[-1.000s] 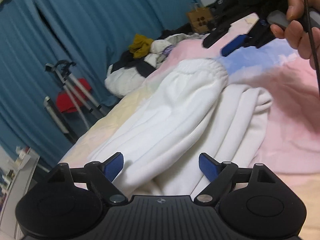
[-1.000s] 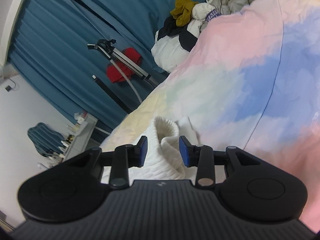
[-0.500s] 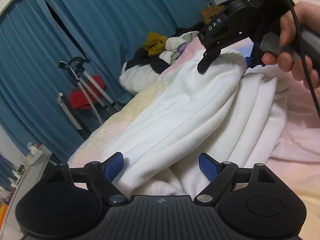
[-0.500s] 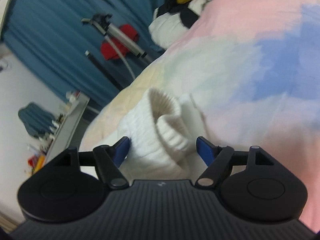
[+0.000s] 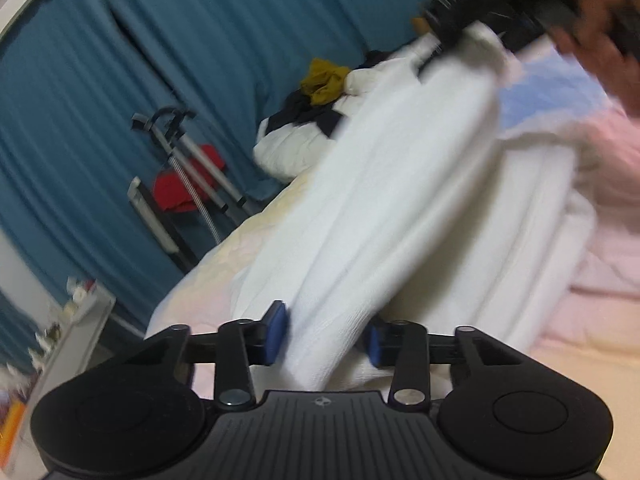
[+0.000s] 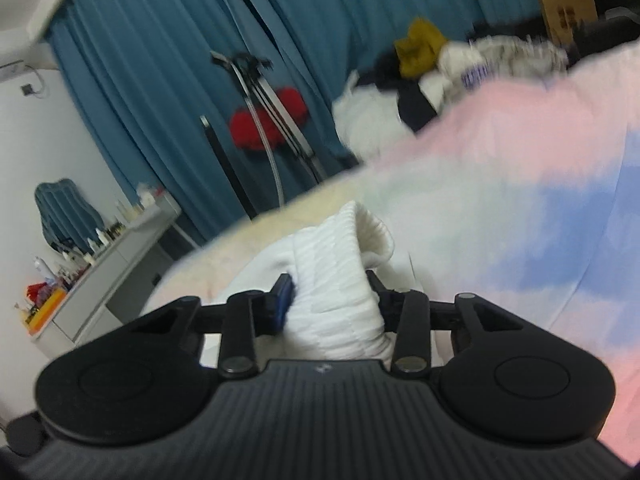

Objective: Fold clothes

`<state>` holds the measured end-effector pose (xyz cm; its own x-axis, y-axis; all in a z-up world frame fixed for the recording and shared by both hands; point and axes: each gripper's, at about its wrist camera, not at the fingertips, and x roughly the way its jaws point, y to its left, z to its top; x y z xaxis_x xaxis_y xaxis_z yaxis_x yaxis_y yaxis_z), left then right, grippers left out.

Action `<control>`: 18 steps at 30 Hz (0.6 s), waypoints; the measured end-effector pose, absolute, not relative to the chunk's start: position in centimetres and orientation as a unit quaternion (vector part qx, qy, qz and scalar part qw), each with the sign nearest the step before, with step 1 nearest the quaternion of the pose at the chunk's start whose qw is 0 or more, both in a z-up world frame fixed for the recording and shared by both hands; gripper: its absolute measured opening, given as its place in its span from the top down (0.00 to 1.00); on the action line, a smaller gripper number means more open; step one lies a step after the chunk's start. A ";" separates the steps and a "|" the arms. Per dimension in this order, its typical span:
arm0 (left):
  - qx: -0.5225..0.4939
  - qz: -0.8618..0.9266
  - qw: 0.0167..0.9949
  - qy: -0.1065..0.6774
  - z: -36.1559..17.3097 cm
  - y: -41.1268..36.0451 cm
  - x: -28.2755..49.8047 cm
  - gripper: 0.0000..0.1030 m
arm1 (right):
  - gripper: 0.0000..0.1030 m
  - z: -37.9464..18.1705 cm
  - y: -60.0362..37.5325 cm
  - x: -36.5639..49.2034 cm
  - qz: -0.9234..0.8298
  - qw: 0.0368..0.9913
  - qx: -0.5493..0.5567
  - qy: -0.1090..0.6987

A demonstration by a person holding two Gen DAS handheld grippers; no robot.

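A white ribbed garment lies on a pastel pink, blue and yellow bedsheet. My left gripper is shut on one end of its sleeve. The sleeve stretches up and away to the right gripper, blurred at the top right with a hand behind it. In the right wrist view my right gripper is shut on the sleeve's ribbed cuff, held above the sheet.
A heap of other clothes with a mustard piece lies at the bed's far end. Blue curtains, a metal stand with red cloth and a cluttered white shelf stand to the left, off the bed.
Both grippers closed on the white sleeve, the left on one end, the right on the cuff. The sleeve has been lifted and pulled taut between them; the views are blurred with motion.
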<state>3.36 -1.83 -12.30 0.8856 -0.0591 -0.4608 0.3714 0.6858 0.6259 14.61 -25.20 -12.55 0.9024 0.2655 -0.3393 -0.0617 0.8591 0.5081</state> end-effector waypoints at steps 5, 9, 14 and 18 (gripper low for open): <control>0.409 -0.163 0.872 0.214 -13.1 -2.2 1.9 0.66 | 0.62 -12.6 -26.4 13.1 0.053 0.945 0.234 0.223; 0.423 -0.183 0.859 0.222 -14.1 -2.4 1.8 0.65 | 0.61 -17.0 -28.4 14.1 0.025 0.912 0.267 0.311; 0.365 -0.194 0.880 0.236 -12.9 -0.9 2.2 0.50 | 0.56 -17.2 -29.2 13.8 0.042 0.901 0.295 0.316; 0.282 -0.205 0.905 0.245 -10.4 1.0 2.5 0.24 | 0.51 -16.7 -30.1 12.8 0.063 0.884 0.331 0.323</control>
